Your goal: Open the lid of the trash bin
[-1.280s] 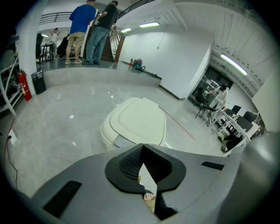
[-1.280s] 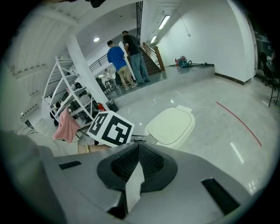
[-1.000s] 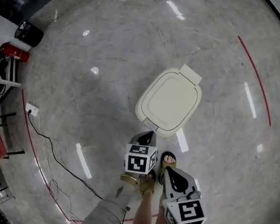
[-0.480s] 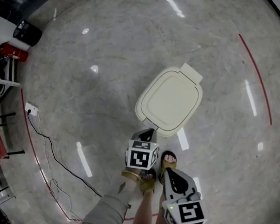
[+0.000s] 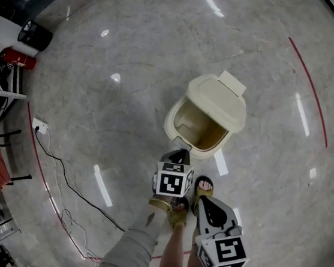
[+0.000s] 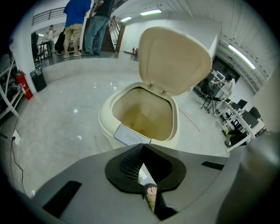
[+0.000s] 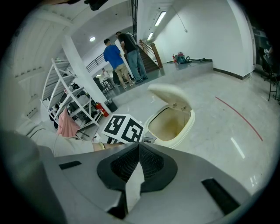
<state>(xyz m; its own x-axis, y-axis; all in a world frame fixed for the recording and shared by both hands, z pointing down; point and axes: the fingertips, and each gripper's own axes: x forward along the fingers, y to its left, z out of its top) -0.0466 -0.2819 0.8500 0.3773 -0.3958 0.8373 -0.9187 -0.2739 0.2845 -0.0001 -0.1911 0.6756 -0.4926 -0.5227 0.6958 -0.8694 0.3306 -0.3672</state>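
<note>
Trash bin [image 5: 173,123]: on the floor [image 5: 94,133], mid-scene.
Lid [image 5: 219,98]: upright on the bin's far edge.
Left hand-held gripper [image 5: 179,157]: just near of the bin's near rim.
Right hand-held gripper [image 5: 202,202]: nearer, right of the left one.

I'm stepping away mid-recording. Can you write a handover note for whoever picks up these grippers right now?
Left hand-held gripper: shut, empty, tip by the push button at the front of the trash bin.
Right hand-held gripper: shut, empty, held back beside the person's foot.
Lid stands raised on its rear hinge; bin looks empty.
Done: lid open. Left: probably just draw the grippers back.
</note>
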